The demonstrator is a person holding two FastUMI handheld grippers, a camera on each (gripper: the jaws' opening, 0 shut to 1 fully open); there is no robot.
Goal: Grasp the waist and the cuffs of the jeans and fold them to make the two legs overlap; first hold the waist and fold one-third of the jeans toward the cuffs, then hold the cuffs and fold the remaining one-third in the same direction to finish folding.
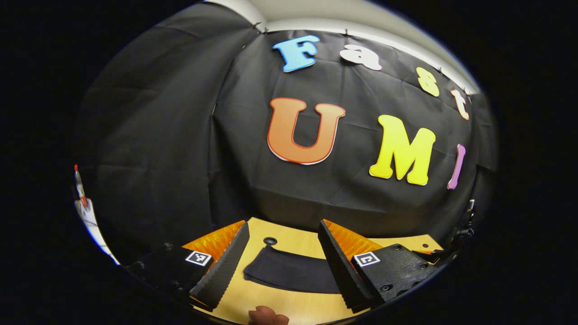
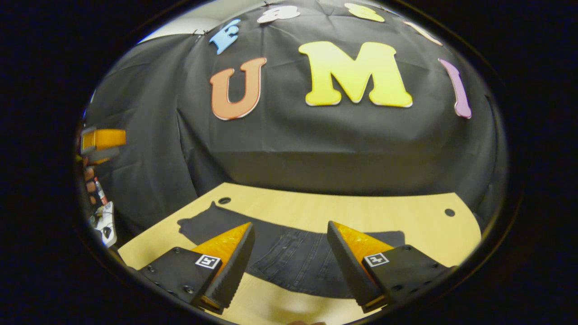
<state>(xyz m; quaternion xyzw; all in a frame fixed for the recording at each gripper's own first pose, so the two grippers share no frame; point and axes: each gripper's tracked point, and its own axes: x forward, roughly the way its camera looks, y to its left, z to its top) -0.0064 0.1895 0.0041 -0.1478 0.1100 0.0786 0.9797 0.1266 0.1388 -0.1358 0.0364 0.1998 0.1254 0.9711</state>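
Dark denim jeans [image 2: 293, 257] lie flat on the pale wooden table [image 2: 361, 212], stretching left to right, with seams and a pocket showing on the near part. My right gripper [image 2: 290, 225] hovers over that near part, open, with nothing between its fingers. In the left gripper view one end of the jeans [image 1: 289, 273] lies on the table between the open fingers of my left gripper [image 1: 283, 230], which hangs above the cloth. In the right gripper view the left gripper [image 2: 101, 139] appears as an orange shape at the far left, held by a hand [image 2: 88, 180].
The table has round holes [image 2: 224, 200] [image 2: 449, 212] [image 1: 270, 240] near its back edge, close to the black cloth wall. A white object with a red-tipped item [image 1: 81, 189] sits beyond the table's left side. A fingertip [image 1: 268, 317] shows at the bottom.
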